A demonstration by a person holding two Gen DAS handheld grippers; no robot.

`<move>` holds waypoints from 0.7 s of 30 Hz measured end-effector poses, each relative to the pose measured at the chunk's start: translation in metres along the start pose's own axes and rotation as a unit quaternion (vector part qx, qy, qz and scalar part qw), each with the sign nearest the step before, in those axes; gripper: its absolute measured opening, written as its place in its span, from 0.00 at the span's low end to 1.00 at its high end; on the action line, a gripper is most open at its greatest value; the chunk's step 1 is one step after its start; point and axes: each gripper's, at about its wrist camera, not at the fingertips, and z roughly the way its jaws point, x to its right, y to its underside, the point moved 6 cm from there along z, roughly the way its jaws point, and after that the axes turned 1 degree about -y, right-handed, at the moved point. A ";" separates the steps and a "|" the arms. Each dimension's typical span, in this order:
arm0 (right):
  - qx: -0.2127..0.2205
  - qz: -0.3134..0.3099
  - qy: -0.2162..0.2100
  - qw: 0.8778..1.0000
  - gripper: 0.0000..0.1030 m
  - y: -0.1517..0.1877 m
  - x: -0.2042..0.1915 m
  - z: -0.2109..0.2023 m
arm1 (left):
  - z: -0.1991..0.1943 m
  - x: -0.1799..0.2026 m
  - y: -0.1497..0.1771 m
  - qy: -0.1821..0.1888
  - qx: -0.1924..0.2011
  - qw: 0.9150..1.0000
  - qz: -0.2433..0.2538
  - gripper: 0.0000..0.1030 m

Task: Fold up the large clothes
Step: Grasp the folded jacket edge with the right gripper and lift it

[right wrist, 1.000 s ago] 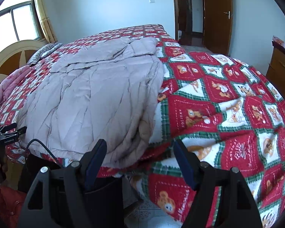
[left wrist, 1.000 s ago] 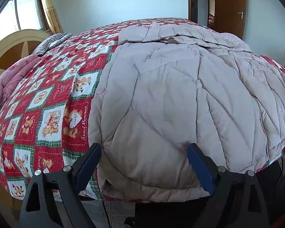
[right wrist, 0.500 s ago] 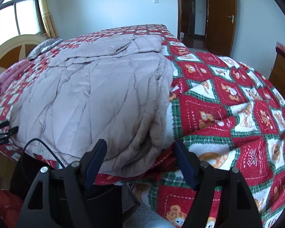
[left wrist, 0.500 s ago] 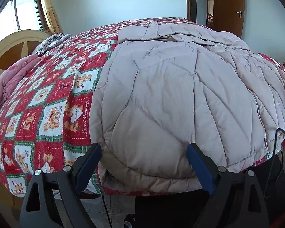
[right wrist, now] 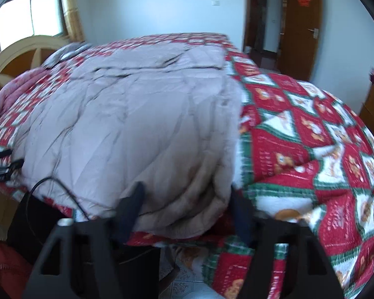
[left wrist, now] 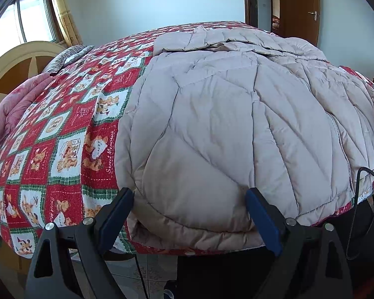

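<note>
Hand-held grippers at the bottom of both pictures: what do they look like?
Each is matte black. The left hand-held gripper has triangular cut-out frames, silver bolts and dark blue finger pads. The right hand-held gripper looks the same, though blurred. A thin black cable runs nearby.

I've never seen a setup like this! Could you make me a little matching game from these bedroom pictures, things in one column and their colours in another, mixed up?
Things:
1. padded coat
2. bedspread
3. door
4. left gripper pads

Colours:
A. brown wood
B. blue
C. beige
D. red, green and white checks with bears

Pairs: 1-C, 2-D, 3-A, 4-B
</note>
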 end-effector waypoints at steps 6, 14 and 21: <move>-0.021 0.023 -0.023 0.999 0.42 0.010 0.002 0.014 | 0.000 0.001 0.002 0.007 0.001 1.000 0.001 0.89; -0.011 0.023 -0.031 0.999 0.31 0.010 0.001 0.014 | 0.003 0.001 0.007 0.043 -0.005 0.999 -0.022 0.89; 0.004 0.069 -0.089 0.994 0.17 0.006 0.006 0.006 | -0.003 -0.002 0.004 0.038 -0.005 0.999 -0.019 0.89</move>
